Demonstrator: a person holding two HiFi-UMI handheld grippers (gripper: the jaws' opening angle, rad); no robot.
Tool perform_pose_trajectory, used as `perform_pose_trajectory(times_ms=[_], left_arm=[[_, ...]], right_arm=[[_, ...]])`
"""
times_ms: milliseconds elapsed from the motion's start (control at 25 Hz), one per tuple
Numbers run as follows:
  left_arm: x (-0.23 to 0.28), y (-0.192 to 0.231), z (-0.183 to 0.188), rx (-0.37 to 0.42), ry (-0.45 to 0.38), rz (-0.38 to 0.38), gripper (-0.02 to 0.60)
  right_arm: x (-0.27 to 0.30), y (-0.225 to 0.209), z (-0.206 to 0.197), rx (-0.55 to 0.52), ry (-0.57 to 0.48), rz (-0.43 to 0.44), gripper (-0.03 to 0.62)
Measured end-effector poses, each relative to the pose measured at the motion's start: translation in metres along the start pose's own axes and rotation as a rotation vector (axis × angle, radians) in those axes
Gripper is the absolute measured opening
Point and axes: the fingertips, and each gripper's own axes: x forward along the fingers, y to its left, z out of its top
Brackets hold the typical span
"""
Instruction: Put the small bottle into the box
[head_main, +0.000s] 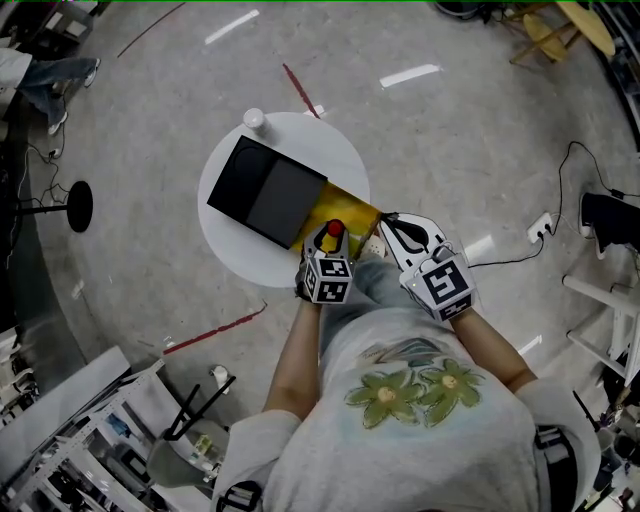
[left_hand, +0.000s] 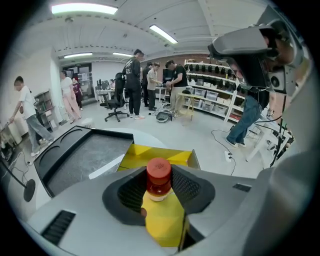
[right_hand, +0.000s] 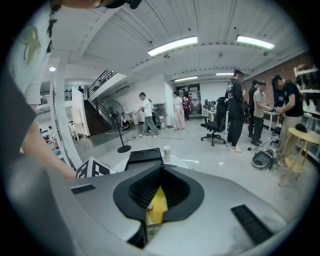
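Observation:
A small bottle (head_main: 335, 229) with a red cap (left_hand: 158, 170) stands upright between the pads of my left gripper (head_main: 329, 238), which is shut on it. It hangs just over the open yellow box (head_main: 348, 212) at the near right edge of the round white table (head_main: 300, 140). In the left gripper view the box's yellow inside (left_hand: 160, 155) lies straight below and beyond the bottle. My right gripper (head_main: 388, 228) is at the box's right side, its jaws nearly together on a yellow flap (right_hand: 158, 204).
A black tray (head_main: 265, 190) lies on the table to the left of the box, touching it. A small white cylinder (head_main: 254, 118) stands at the table's far rim. A power strip (head_main: 540, 226) and cable lie on the floor to the right. Several people stand far off.

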Motion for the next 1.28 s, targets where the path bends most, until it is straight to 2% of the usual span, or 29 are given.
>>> perform_pose_trajectory(times_ms=[400, 560, 680, 1040, 1280], left_arm=[[0.003, -0.003, -0.005, 0.012, 0.021, 0.02, 0.167], [0.003, -0.008, -0.01, -0.009, 0.057, -0.024, 0.229], [-0.006, -0.009, -0.007, -0.011, 0.054, -0.053, 0.229], [-0.068, 0.017, 0.04, -0.06, -0.112, -0.032, 0.225], [-0.115, 0.038, 0.086, -0.016, -0.219, -0.014, 0.164]], right_arm=[[-0.001, 0.009, -0.002, -0.021, 0.001, 0.021, 0.003], [-0.003, 0.014, 0.001, -0.025, -0.007, 0.032, 0.003], [-0.003, 0.017, 0.004, -0.02, -0.015, 0.035, 0.003], [-0.004, 0.029, 0.019, -0.014, -0.051, 0.025, 0.002], [-0.003, 0.04, 0.029, 0.002, -0.074, -0.004, 0.002]])
